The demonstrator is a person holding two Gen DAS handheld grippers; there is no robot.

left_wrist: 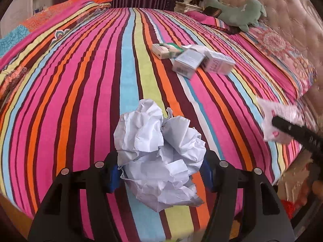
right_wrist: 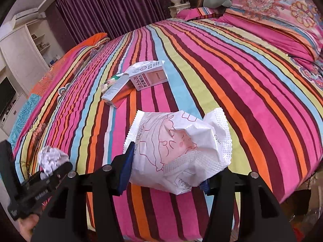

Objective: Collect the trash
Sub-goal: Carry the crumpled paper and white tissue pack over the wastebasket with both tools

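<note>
My left gripper (left_wrist: 160, 173) is shut on a crumpled ball of white paper (left_wrist: 159, 151), held above the striped bed cover. That paper ball (right_wrist: 51, 158) and the left gripper (right_wrist: 38, 185) also show at the lower left of the right wrist view. My right gripper (right_wrist: 163, 173) is shut on a white plastic wrapper with a pink cartoon drawing (right_wrist: 179, 151). In the left wrist view the wrapper (left_wrist: 280, 121) and the right gripper (left_wrist: 296, 133) appear at the right edge. Several small cardboard boxes (left_wrist: 193, 60) (right_wrist: 139, 78) lie together on the bed further off.
The bed cover (left_wrist: 90, 80) has bright stripes. A green plush toy (left_wrist: 236, 10) lies on pillows by the tufted headboard (left_wrist: 282, 10). Purple curtains (right_wrist: 109, 6) hang behind the bed. A white cabinet (right_wrist: 24, 46) stands at the left. A bedside stand with a vase (left_wrist: 187, 0) sits near the headboard.
</note>
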